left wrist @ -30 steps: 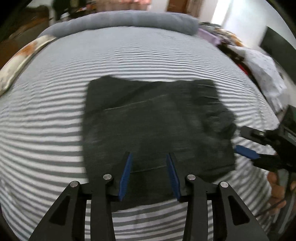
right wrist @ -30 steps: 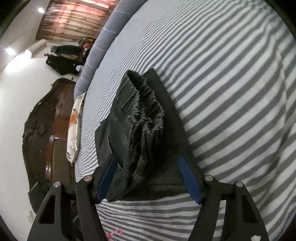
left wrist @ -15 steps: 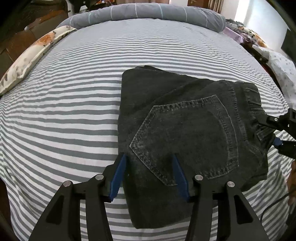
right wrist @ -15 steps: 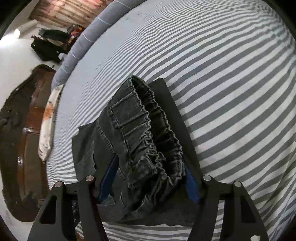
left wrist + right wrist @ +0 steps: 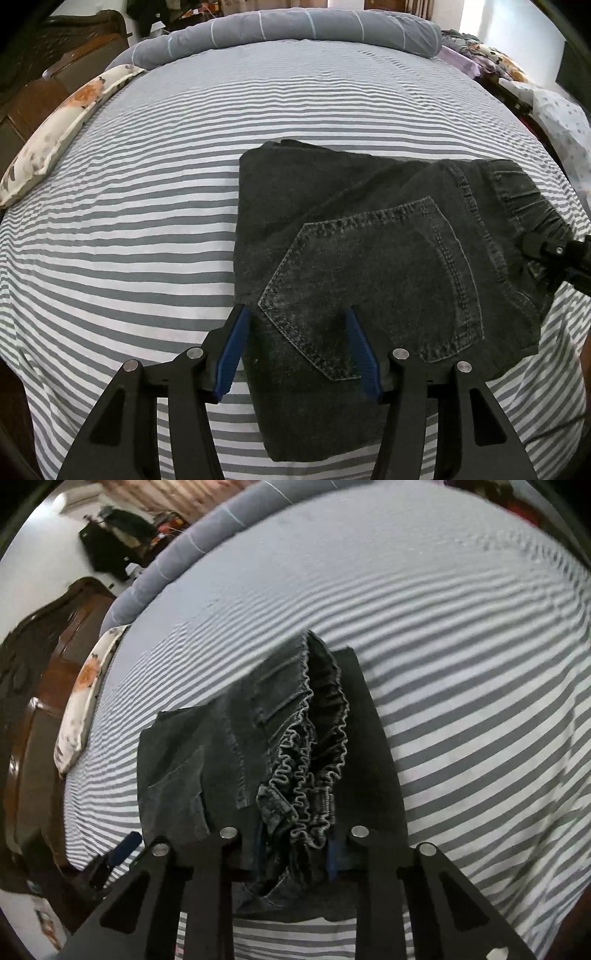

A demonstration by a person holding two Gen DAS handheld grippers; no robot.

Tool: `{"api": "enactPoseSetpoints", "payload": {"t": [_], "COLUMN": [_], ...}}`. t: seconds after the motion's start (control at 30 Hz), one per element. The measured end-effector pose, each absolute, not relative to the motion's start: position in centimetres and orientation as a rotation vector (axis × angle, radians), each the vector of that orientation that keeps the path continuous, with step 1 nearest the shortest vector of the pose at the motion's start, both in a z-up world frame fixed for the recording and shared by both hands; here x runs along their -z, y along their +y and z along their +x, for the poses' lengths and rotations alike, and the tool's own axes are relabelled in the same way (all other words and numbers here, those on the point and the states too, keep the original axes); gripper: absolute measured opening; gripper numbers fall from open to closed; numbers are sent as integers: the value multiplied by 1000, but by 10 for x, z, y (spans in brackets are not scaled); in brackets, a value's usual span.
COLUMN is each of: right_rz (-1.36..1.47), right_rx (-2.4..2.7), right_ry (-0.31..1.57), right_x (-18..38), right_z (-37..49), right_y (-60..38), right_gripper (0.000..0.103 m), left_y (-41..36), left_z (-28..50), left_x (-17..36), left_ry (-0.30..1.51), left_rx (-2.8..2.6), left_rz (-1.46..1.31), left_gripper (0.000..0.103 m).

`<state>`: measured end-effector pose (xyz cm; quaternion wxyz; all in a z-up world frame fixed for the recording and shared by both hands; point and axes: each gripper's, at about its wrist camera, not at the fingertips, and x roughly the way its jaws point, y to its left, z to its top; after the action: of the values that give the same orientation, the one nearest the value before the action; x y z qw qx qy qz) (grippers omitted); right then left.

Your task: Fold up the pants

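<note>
Dark grey denim pants (image 5: 373, 258) lie folded into a thick rectangle on the striped bed, back pocket up. My left gripper (image 5: 299, 354) is open, its blue pads straddling the pants' near left edge without gripping. My right gripper (image 5: 293, 853) is shut on the gathered elastic waistband (image 5: 310, 760) at the pants' right end; it also shows at the right edge of the left wrist view (image 5: 554, 254). In the right wrist view the waistband bunches up between the fingers, with the lower folded layer (image 5: 369, 738) flat beneath.
The grey and white striped bedsheet (image 5: 155, 206) spreads all around. A grey bolster (image 5: 295, 26) lies along the far edge, a floral pillow (image 5: 62, 125) at the left by the wooden headboard (image 5: 40, 672). Clutter and bedding (image 5: 546, 110) sit off the right side.
My right gripper has closed onto the waistband. The left gripper has shifted slightly left relative to the pants and stays open. The pants have stayed folded in place.
</note>
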<state>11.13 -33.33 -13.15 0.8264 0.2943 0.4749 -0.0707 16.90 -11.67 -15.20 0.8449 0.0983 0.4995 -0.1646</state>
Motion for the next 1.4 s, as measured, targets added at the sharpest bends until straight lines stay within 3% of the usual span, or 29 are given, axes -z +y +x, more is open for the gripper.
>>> {"api": "enactPoseSetpoints", "payload": {"t": [0.33,0.53,0.9,1.07,1.3,1.4], "right_rz": [657,626,397,304,300,317], "right_rx": [202,256,225,192,219,213], "right_ry": [1028,1080,920,986,1077,1074], "right_x": [145,157,94,108,142,145], "right_z": [88,86,100,137,163,163], "right_y": [-345,-350,-353,-346,-356,-362], "right_gripper": [22,50,50,45,42,50], "left_y": [-118,-117,-104,-127,-144,-140], "left_z": [163,166,206,229,265,277], "left_x": [147,165,131,130,164,177], "left_ry": [1041,1072,980,943,1023,1042], "left_rx": [353,343,362,398,393,387], "left_rz": [219,254,90,161,221,196], "left_gripper": [56,61,61,61,57,57]}}
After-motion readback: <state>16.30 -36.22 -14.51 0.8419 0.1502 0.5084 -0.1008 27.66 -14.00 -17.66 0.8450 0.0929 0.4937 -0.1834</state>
